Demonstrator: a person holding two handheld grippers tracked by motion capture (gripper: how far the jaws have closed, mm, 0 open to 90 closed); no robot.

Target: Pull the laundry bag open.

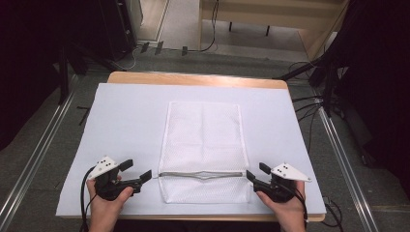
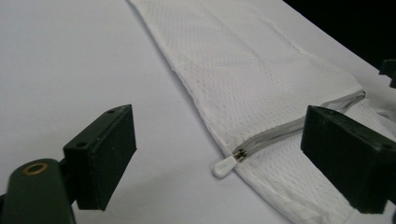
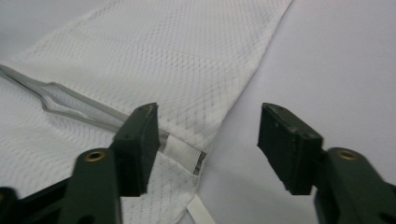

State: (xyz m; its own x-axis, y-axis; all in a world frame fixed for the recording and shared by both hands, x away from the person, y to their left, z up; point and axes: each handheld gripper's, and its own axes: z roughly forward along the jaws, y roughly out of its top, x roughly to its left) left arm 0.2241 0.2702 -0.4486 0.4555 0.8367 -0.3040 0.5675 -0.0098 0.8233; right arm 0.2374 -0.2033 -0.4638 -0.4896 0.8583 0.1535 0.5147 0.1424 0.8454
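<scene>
Mesh bag (image 1: 203, 145) lay flat at the centre of the white sheet (image 1: 125, 121) that covered the table (image 1: 193, 79), long axis running 12 to 6 o'clock. Its grey zipper (image 1: 200, 174) crossed the bag near the 6 o'clock end, slightly gaping mid-length. The white zipper pull (image 2: 224, 166) sat at the bag's 9 o'clock edge. The left gripper (image 1: 137, 170) rested at 9 o'clock of the zipper, jaws spread apart and empty, the pull between them. The right gripper (image 1: 256, 173) rested at 3 o'clock of the zipper, jaws likewise apart, straddling the bag's corner tab (image 3: 180, 150).
</scene>
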